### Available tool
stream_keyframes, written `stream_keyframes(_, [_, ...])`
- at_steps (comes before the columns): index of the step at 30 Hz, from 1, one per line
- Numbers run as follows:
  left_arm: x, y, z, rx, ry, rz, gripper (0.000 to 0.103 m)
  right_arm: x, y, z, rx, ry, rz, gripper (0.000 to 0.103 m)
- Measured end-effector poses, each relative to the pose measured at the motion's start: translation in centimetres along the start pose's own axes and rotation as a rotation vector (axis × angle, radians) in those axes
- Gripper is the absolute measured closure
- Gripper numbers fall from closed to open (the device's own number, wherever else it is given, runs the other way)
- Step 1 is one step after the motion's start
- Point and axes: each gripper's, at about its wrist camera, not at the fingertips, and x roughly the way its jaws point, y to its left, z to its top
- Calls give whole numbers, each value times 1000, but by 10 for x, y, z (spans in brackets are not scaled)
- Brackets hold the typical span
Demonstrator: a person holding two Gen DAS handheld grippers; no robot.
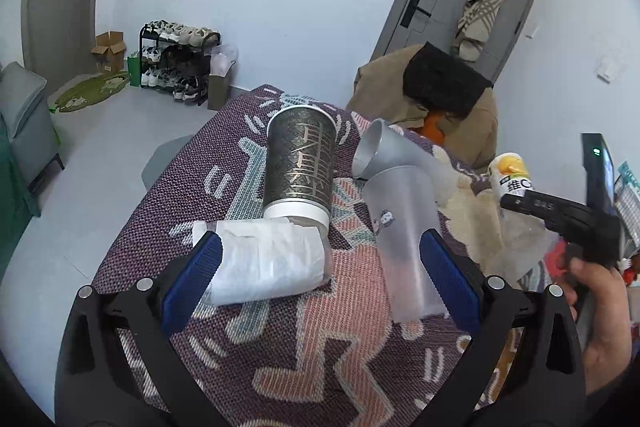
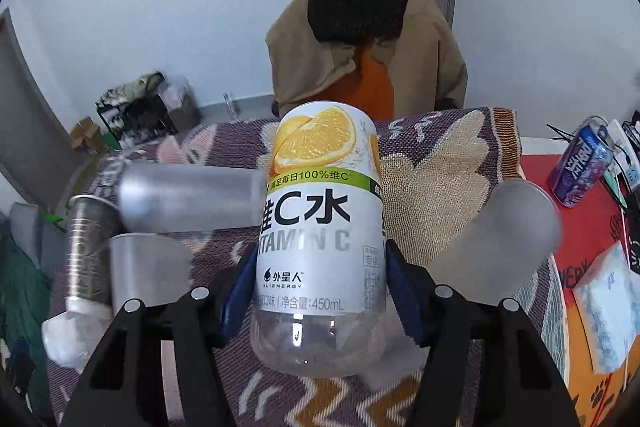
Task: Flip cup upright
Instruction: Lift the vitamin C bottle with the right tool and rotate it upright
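Observation:
On the patterned woven cloth lie several cups. In the left wrist view my left gripper is open and low over the cloth. A paper-wrapped cup lies on its side by its left pad, and a frosted clear cup stands by its right pad. Beyond them are a dark patterned cup and a silver cup, both on their sides. My right gripper is shut on a vitamin C bottle with an orange-slice label, above the cloth. Another frosted cup lies tilted to its right.
A chair draped with a tan coat stands at the table's far edge. A purple drink can and a tissue pack sit on the red surface at right. A hand holds the right gripper's handle. A shoe rack stands by the far wall.

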Motion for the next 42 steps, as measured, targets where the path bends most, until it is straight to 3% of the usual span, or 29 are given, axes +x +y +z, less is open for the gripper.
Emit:
stream_keyframes(8, [-44,-11,-12,19,-31,-60,5,-78,-8,-44,49,-76,132,42])
stream_keyframes(17, [-93,-13,-35,47,-59,-120,5,-146,-29,-126,141,-145,266,42])
stream_keyframes(25, [-119,-9,-55,65,-55,-163,5,-171,-41,-184,220,-162,348,42])
stream_keyframes(28, [-124,-2,-64,69,-48,-170,5,-176,-46,-206,269,-148,444,42])
stream_keyframes(36, [-129,15,-90,79,-4,-192,5,-184,-44,-258,346,-129,541,42])
stream_keyframes(42, [-131,30,-98,68,14,-192,5,-175,-29,-276,373,-75,530,42])
